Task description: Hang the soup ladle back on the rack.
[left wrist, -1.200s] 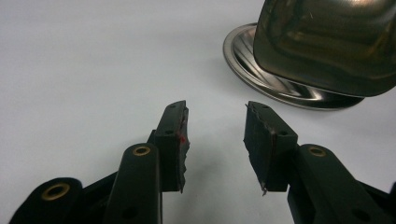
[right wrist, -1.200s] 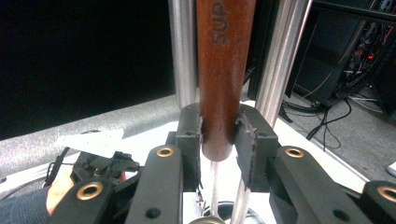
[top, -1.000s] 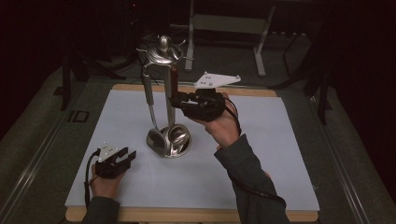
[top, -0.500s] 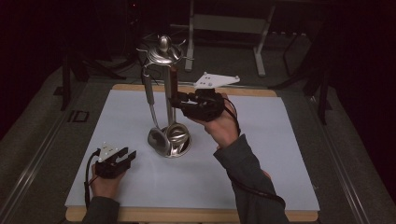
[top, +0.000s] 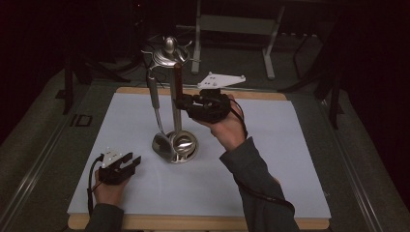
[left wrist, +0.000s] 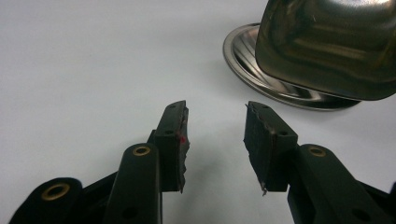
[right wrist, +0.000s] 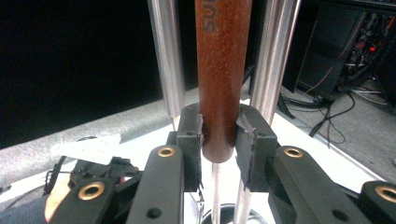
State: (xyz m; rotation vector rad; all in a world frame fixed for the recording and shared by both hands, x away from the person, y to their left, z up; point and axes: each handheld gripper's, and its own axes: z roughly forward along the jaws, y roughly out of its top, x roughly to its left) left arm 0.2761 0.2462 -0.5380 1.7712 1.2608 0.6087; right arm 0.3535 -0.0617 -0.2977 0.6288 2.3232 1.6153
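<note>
My right gripper (right wrist: 219, 140) has just been closing its jaws; they now clamp the brown handle (right wrist: 222, 70), hanging between the rack's steel posts (right wrist: 166, 56).

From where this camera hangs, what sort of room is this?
Probably a lab or recording studio rather than a kitchen: a white-covered table under dark surroundings, cables on the floor, and a metal utensil stand set out alone.

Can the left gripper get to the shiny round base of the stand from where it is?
Probably yes. The left gripper is open, and bare white table lies between it and the shiny base just ahead.
</note>
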